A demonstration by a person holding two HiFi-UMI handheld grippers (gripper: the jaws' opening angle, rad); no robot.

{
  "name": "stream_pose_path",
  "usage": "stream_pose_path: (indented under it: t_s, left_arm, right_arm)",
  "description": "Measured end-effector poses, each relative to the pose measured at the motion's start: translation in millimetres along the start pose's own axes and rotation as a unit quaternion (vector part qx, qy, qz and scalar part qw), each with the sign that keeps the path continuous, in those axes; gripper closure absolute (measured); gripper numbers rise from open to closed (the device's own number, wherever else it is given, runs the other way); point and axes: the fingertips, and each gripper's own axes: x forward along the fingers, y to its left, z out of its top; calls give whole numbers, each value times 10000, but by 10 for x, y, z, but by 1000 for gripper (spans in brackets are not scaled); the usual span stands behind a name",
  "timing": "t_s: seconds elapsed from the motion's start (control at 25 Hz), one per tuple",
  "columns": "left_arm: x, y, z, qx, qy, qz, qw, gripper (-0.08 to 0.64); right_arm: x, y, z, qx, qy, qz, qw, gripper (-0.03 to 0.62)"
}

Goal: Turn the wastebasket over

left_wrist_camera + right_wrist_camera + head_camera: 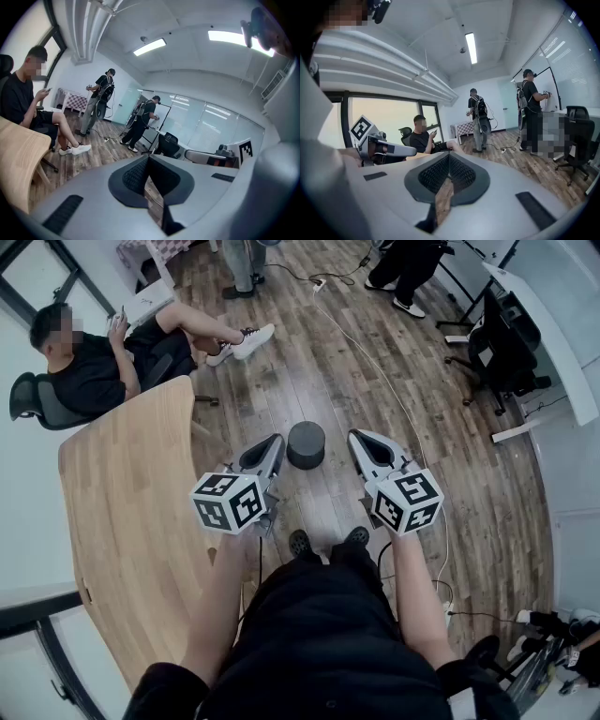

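Observation:
A small dark grey round wastebasket [306, 444] stands on the wood floor just ahead of the wearer's shoes, and its upper face looks flat and closed. My left gripper [276, 441] hovers just left of it and my right gripper [355, 436] just right of it; neither touches it. Both are held out in front, tilted slightly down. In the left gripper view the left gripper [148, 157] has its jaws together with nothing between them. The right gripper [449, 154] looks the same in its own view. The basket is hidden in both gripper views.
A light wooden table [131, 521] runs along the left. Beyond it a person sits in an office chair [28, 399] with legs stretched toward the middle. Other people stand at the far end. A white cable [375, 371] crosses the floor, and a black chair [506, 343] and white desk stand at right.

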Motion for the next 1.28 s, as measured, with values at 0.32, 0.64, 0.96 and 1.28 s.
stream_pose_path:
  t_s: [0.32, 0.64, 0.96, 1.28]
  left_arm:
    - [55, -124, -61, 117, 128, -112, 9998, 545]
    - [13, -123, -110, 106, 186, -109, 9997, 545]
    - [-43, -74, -244, 42, 284, -97, 9995, 545]
    - [27, -63, -418, -115, 415, -41, 9991, 545]
  right_arm:
    - [-31, 35, -31, -126, 90, 49, 9999, 560]
    - [-75, 67, -11, 381, 20, -41, 9993, 560]
    - [-107, 115, -187, 358, 207, -83, 9991, 560]
    - [-183, 50, -436, 397, 545, -185, 9975, 560]
